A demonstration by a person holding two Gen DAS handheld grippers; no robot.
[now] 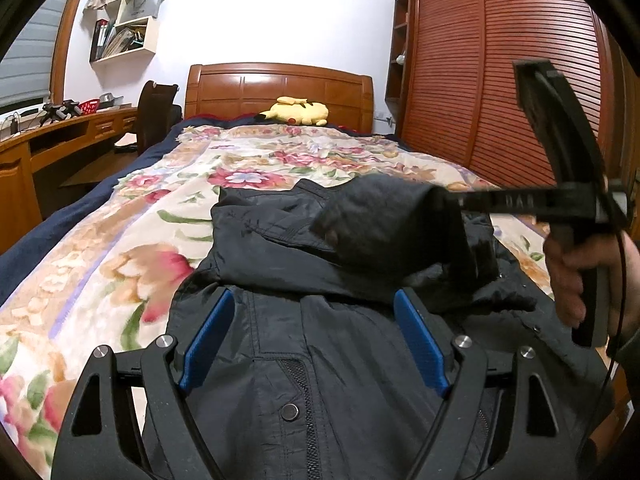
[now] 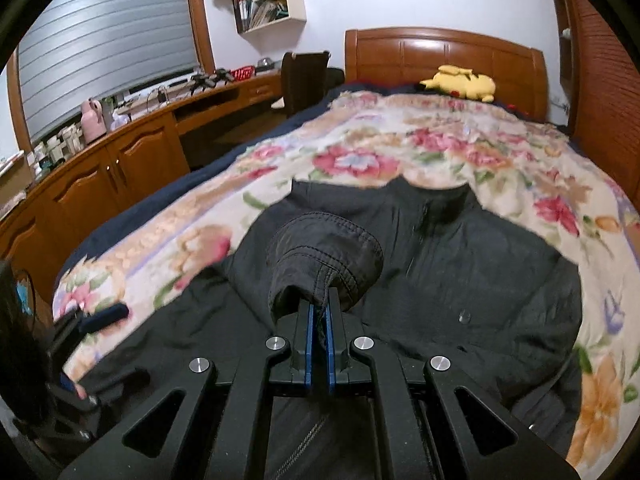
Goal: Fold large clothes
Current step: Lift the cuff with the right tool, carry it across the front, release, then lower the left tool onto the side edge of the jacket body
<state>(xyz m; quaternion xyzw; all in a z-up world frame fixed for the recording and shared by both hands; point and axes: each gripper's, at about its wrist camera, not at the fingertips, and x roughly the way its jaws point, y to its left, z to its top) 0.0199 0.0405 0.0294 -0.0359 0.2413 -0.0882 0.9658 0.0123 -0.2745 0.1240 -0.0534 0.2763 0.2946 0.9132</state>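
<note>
Large black nylon jacket (image 1: 320,360) spread on floral-quilted bed (image 1: 120,240). Right gripper (image 2: 319,312) fingers pinched tight on stitched black sleeve cuff (image 2: 324,252) (bunched just beyond tips). Left gripper (image 1: 316,340) fingers spread wide, empty, jacket front between them.

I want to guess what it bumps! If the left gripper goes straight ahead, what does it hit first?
Probably the black jacket. The open left gripper points slightly down at the folded-over part lying just ahead of its blue fingertips; depth is hard to judge.
</note>
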